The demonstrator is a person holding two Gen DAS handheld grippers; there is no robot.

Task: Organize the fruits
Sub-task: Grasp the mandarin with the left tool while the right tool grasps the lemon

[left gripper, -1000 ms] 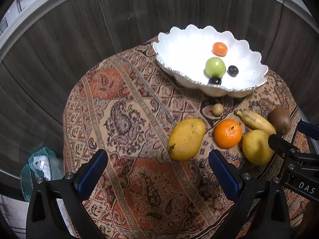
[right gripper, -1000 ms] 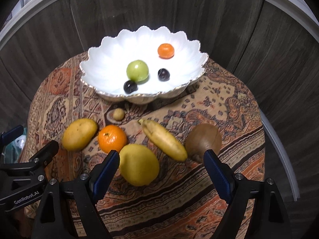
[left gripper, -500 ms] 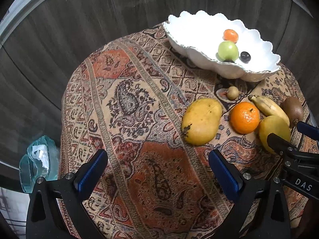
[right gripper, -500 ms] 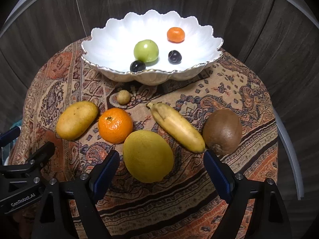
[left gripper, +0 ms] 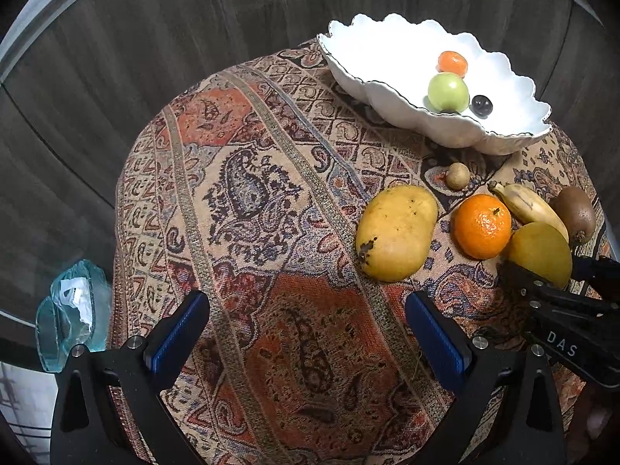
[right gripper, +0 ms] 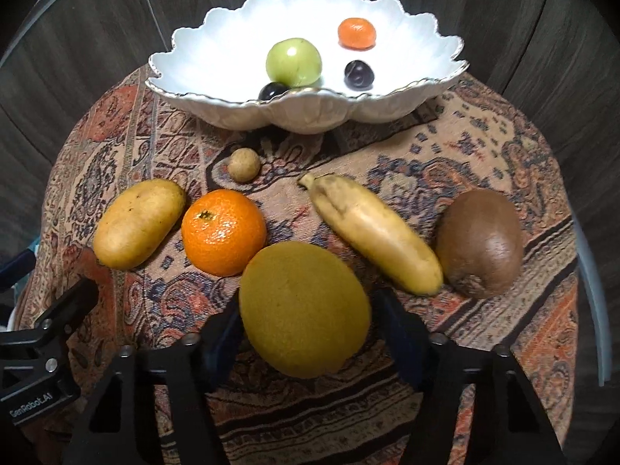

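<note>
In the right wrist view, the right claw (right gripper: 306, 333) is being closed around a yellow lemon (right gripper: 304, 308) at the lower middle of the frame; its jaws have just been closing, with the lemon between them and the pads at its two sides, though whether they are pressing firmly cannot be told. The lemon is lying on the patterned cloth (right gripper: 484, 162) of the round bench. An orange (right gripper: 224, 231) is touching the lemon at its upper left, a mango (right gripper: 138, 221) is lying further left, a banana (right gripper: 376, 238) is lying to the upper right, and a kiwi (right gripper: 479, 242) is sitting just beside the banana at the right. A small tan round fruit (right gripper: 243, 164) is sitting between the orange and the white scalloped bowl (right gripper: 201, 50) at the top. In the bowl, a green apple (right gripper: 293, 61), a small tangerine (right gripper: 356, 33) and two dark plums (right gripper: 359, 73) are being held.

In the left wrist view, the left claw (left gripper: 306, 333) is being kept released above bare cloth at the lower middle, with nothing between its blue pads (left gripper: 180, 335)
</note>
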